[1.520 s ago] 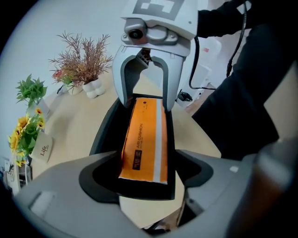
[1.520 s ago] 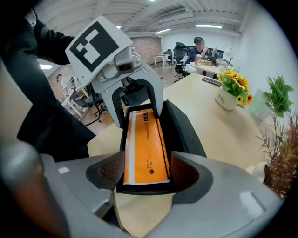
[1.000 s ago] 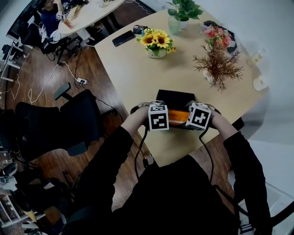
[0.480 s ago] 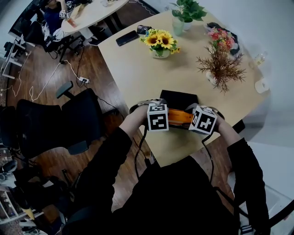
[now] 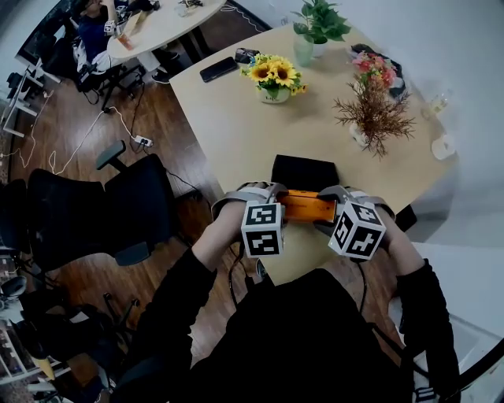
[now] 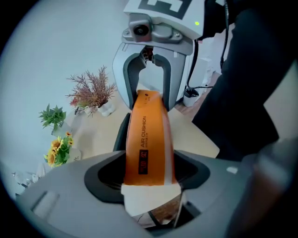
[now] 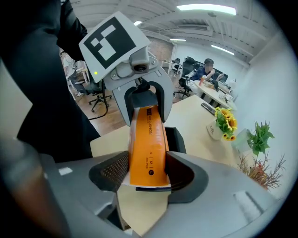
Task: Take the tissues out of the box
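we've got left gripper (image 5: 277, 203) jaws closing on one orange box (image 5: 309, 207) end, right gripper (image 5: 334, 208) clamped on the other, over the table (image 5: 228, 126) by its near edge.

Bright, even light from ceiling strip lights (image 7: 203, 6), soft shadows; both gripper views bulge, darken at edges, blur nearby.

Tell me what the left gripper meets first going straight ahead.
The orange box, sitting between its closing jaws; the left gripper would probably push it lengthwise into the right gripper clamping the far end.
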### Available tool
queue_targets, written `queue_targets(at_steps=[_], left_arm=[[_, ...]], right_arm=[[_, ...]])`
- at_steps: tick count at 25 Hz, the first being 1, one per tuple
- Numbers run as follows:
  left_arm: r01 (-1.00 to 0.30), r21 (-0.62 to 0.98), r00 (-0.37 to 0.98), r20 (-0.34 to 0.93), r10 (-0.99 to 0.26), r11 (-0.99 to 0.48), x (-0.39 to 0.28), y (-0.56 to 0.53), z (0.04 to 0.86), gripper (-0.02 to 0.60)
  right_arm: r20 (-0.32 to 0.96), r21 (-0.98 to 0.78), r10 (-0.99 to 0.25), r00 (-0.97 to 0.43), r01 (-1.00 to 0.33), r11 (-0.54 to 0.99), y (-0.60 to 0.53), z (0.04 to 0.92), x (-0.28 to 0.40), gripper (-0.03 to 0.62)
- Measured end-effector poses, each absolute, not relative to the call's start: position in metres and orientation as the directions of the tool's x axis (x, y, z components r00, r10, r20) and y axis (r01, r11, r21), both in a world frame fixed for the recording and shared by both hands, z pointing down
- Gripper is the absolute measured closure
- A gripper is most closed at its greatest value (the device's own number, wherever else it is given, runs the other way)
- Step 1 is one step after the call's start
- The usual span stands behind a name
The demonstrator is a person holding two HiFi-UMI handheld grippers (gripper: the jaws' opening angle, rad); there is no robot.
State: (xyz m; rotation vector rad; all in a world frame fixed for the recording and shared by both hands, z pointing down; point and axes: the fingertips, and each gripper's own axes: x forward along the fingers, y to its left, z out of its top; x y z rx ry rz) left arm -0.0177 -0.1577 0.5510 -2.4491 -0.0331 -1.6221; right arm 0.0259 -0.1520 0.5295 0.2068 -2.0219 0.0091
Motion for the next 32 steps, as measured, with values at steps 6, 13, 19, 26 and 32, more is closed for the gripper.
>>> queue_targets(at_steps=[6,13,19,26,32], left_arm=[[0.070,-0.142,0.503,0.860,-0.088,-0.987,-0.039,-0.109,0.519,0.299],[-0.012,-0.119,0.584,0.805,-0.103,-0.993,-0.052,-0.063,0.526,0.298],[-0.011,-0.095,0.549,0.832,-0.085,-0.995,-0.056,-0.032,0.558,0.298],[0.016,-0.024,0.554,0.832,-0.011,-1.000,-0.049,-0.023,0.600,0.298],[0.065,-0.054,0.518,0.855,-0.013,-0.996,-0.040,-0.037,0.626,0.295]], right_arm=[[0.831,0.076,-0.136,-0.540,-0.132,0.988,-0.105,0.494,0.006,0.338],[0.788,0.060,-0.096,-0.608,-0.079,0.995,-0.063,0.501,-0.007,0.338],[0.804,0.023,-0.089,-0.588,-0.119,0.993,-0.032,0.538,-0.011,0.336],[0.816,-0.048,-0.061,-0.575,-0.172,0.984,-0.025,0.580,-0.001,0.330],[0.836,-0.042,-0.080,-0.544,-0.208,0.977,-0.036,0.608,0.008,0.330]])
